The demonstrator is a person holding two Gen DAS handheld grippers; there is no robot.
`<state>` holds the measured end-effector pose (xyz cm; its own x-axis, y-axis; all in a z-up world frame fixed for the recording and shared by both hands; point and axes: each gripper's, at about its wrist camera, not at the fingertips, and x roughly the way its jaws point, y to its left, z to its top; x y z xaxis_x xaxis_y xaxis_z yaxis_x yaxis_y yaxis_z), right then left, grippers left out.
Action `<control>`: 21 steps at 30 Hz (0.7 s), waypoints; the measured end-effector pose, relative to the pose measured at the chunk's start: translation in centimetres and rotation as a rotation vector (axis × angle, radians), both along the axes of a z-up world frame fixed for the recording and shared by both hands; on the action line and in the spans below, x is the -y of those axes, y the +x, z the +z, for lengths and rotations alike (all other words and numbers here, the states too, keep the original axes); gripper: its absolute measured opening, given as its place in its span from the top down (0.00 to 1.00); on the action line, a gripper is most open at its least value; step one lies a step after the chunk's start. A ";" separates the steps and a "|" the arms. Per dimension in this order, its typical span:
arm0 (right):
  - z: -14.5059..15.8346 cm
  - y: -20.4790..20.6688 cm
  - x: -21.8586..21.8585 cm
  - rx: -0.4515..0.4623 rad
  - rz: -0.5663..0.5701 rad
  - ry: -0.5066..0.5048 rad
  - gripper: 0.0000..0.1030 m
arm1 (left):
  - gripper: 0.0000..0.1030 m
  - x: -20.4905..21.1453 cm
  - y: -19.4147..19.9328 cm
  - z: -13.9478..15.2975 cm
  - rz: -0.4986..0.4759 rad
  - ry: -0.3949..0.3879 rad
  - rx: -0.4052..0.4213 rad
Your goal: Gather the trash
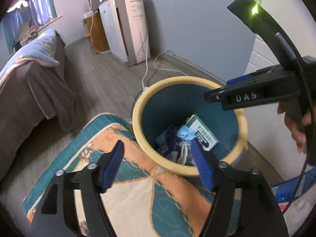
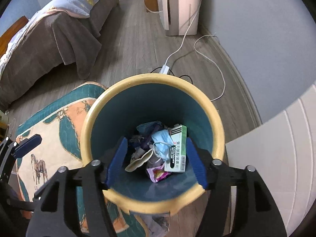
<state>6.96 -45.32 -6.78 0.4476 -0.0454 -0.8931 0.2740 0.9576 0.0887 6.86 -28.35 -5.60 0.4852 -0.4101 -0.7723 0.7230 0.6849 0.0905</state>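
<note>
A round bin (image 1: pixel 138 130) with a yellow rim and teal inside stands on the floor; it also shows in the right wrist view (image 2: pixel 215 118). In it lie a green and white box (image 2: pixel 177 148), a blue face mask (image 2: pixel 162 140), a purple wrapper (image 2: pixel 157 174) and other scraps. My right gripper (image 2: pixel 156 162) is open and empty, directly above the bin's mouth; in the left wrist view it shows side-on (image 1: pixel 217 96). My left gripper (image 1: pixel 158 165) is open and empty, over the bin's near rim and the rug.
A teal, orange and cream rug (image 1: pixel 126 197) lies beside the bin. A bed with a brown cover (image 1: pixel 33 83) is at left. A white appliance (image 1: pixel 128 29) and white cables (image 2: pixel 207 57) are by the far wall. A white cabinet (image 2: pixel 276 148) stands at right.
</note>
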 end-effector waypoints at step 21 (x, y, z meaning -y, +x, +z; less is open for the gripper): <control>7.9 -13.8 -2.8 0.224 -0.127 -0.146 0.06 | 0.05 -4.5 -5.2 6.8 0.134 -0.169 0.033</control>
